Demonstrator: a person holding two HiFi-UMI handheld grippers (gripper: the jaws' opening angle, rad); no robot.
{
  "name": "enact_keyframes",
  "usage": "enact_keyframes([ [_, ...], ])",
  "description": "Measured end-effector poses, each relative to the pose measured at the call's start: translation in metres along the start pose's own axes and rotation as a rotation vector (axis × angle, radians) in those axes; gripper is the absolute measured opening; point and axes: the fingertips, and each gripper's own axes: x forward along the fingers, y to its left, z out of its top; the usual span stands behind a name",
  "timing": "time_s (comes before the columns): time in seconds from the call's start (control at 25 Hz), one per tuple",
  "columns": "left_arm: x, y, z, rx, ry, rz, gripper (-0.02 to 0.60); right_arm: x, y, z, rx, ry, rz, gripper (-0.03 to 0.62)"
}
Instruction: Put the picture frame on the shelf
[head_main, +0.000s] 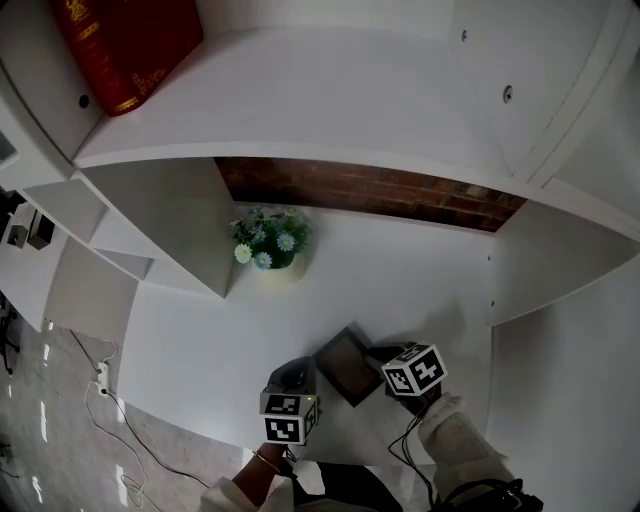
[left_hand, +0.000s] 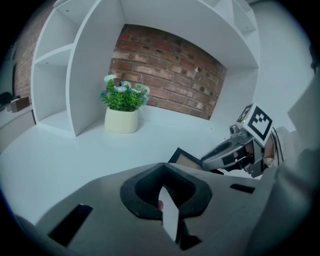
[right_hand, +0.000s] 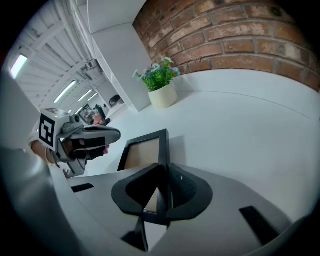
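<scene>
Head view: the picture frame (head_main: 345, 362) sits low over the white surface (head_main: 420, 270), nearer the person than the potted plant (head_main: 268, 240) and to its right; the right gripper (head_main: 378, 355) meets the frame's right edge, and the left gripper (head_main: 298, 372) is just beside its left edge; bare surface lies between frame and plant; a wide shelf board (head_main: 350, 110) spans above the plant, with a red book (head_main: 125, 40) at its left end.

Left gripper view: the left gripper (left_hand: 170, 215) has its jaws pressed together; the frame (left_hand: 187, 159) is right of the plant (left_hand: 122, 107), well apart.

Right gripper view: the right gripper (right_hand: 160, 200) pinches the frame's (right_hand: 142, 150) black edge; the plant (right_hand: 161, 82) stands beyond, by the brick wall (right_hand: 235, 40).
</scene>
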Motion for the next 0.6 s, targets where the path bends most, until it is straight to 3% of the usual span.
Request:
enact_keyframes([
  [0.28,-0.021,0.005,0.011,0.039,-0.03,-0.04,0.006,-0.022,0.011,0.017,0.075,-0.108,-0.176,0.072],
  [0.6,-0.055,0.019,0.029,0.093,-0.078,-0.086,0.006,-0.037,0.047,0.032,0.117,-0.188,-0.262,0.072],
])
